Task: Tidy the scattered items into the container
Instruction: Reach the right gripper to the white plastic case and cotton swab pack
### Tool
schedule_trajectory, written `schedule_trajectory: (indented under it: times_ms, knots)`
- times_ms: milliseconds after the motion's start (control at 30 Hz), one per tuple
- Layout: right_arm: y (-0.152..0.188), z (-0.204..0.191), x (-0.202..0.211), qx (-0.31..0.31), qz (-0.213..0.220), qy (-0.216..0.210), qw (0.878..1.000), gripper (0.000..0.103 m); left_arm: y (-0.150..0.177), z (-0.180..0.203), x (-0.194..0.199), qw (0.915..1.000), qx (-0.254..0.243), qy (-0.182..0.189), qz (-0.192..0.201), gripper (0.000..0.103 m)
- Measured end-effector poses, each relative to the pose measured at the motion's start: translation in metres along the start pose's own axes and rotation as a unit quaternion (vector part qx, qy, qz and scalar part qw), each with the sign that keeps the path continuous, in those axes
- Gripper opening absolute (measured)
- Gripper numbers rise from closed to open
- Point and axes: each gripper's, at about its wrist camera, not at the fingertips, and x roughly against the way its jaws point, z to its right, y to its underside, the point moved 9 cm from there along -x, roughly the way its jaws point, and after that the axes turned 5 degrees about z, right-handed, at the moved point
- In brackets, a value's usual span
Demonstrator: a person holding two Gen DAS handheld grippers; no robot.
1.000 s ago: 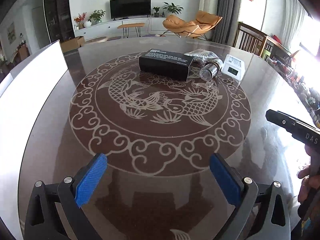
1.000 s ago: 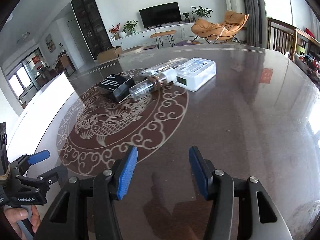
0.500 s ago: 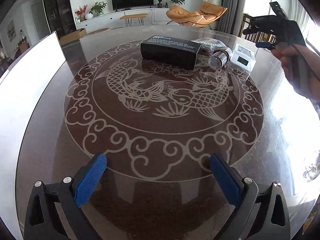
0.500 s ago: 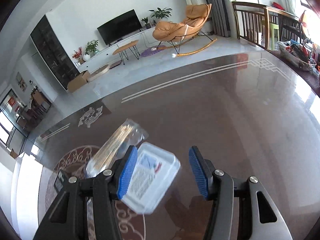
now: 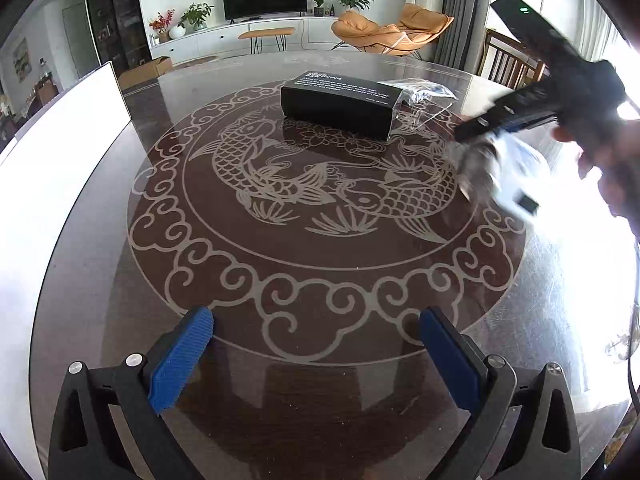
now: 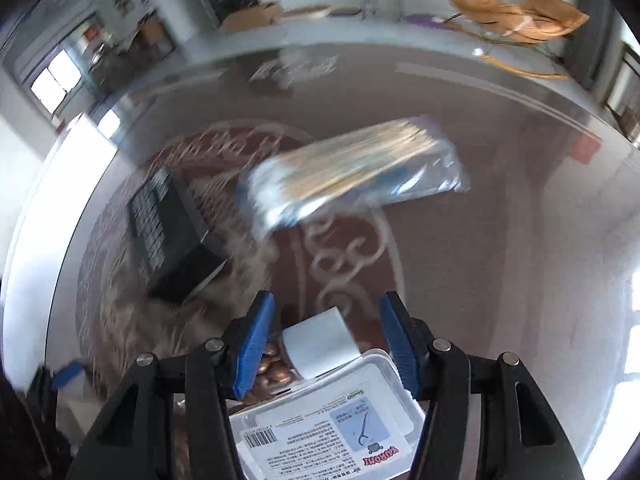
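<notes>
My left gripper (image 5: 316, 356) is open and empty, low over the near side of the round table. A black box (image 5: 340, 104) lies at the far middle, with a clear packet (image 5: 420, 92) behind it. My right gripper (image 6: 326, 340) is open, right over a white plastic box with a label (image 6: 332, 432) and a small jar with a white cap (image 6: 316, 344); both lie between its fingers. In the left wrist view the right gripper (image 5: 508, 128) is blurred at the right. A packet of wooden sticks (image 6: 352, 168) and the black box (image 6: 168, 232) lie beyond.
A white container wall (image 5: 52, 184) stands along the table's left edge. The glass table (image 5: 320, 248) has a fish pattern. Chairs and a railing stand beyond the far right edge.
My right gripper has dropped down over the white box and jar, which now sit between its fingers; the view is motion blurred. My left gripper has held still.
</notes>
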Motion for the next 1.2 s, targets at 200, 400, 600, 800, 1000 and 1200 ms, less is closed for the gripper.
schedule_trajectory:
  times_ms: [200, 400, 600, 800, 1000, 1200]
  knots:
    - [-0.055, 0.016, 0.033, -0.024, 0.092, 0.051, 0.994, 0.056, -0.001, 0.003, -0.001, 1.0000, -0.002, -0.003, -0.002, 0.103]
    - [-0.118, 0.046, -0.018, -0.144, 0.101, 0.093, 0.980, 0.056, 0.000, 0.005, -0.001, 1.0000, -0.001, -0.002, -0.001, 0.103]
    - [-0.120, -0.004, -0.059, -0.036, 0.026, 0.125, 0.991, 0.059, -0.001, 0.009, -0.001, 1.0000, 0.004, 0.003, 0.001, 0.103]
    - [-0.058, -0.066, -0.043, -0.005, 0.005, 0.096, 0.995, 0.060, 0.003, 0.001, 0.010, 0.9992, 0.034, 0.017, 0.011, 0.103]
    - [0.029, -0.132, -0.025, 0.030, -0.048, -0.023, 0.998, 0.060, 0.029, -0.022, 0.036, 0.9969, 0.071, 0.029, 0.016, 0.103]
    - [0.045, -0.090, 0.082, -0.006, 0.194, 0.035, 0.980, 0.061, 0.030, -0.031, 0.040, 0.9988, 0.034, 0.036, 0.002, 0.103]
